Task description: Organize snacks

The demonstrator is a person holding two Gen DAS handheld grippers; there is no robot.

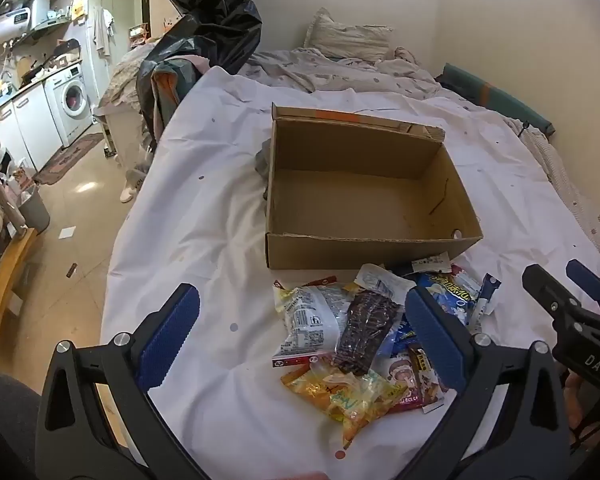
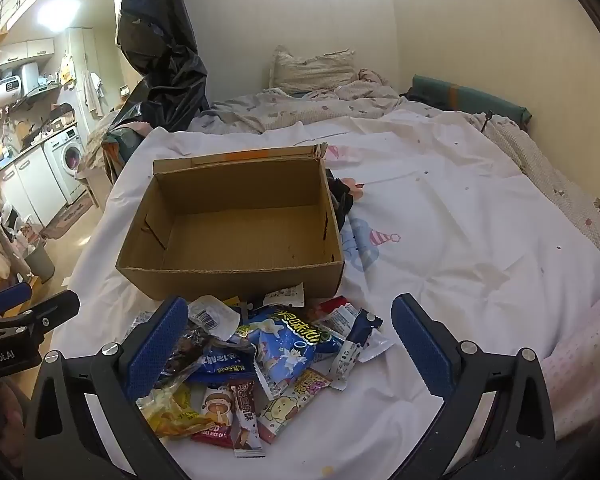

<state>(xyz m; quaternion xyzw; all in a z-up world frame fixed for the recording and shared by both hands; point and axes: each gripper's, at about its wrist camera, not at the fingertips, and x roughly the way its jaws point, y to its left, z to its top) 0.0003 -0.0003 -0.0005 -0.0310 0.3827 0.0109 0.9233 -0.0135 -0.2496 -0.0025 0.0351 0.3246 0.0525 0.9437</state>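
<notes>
An open, empty cardboard box (image 1: 364,196) stands on the white sheet; it also shows in the right wrist view (image 2: 236,232). A pile of snack packets (image 1: 364,336) lies just in front of it, among them a dark brown packet (image 1: 364,332), a white packet (image 1: 312,320), a yellow packet (image 1: 340,396) and a blue packet (image 2: 288,344). My left gripper (image 1: 304,328) is open above the pile's left part. My right gripper (image 2: 292,344) is open above the pile, and shows at the right of the left wrist view (image 1: 572,292).
The bed's white sheet (image 2: 460,248) spreads to the right of the box. A pillow (image 2: 312,68) and rumpled bedding lie at the head. A black plastic bag (image 1: 208,20) hangs left of the bed. The floor and a washing machine (image 1: 72,100) are at the left.
</notes>
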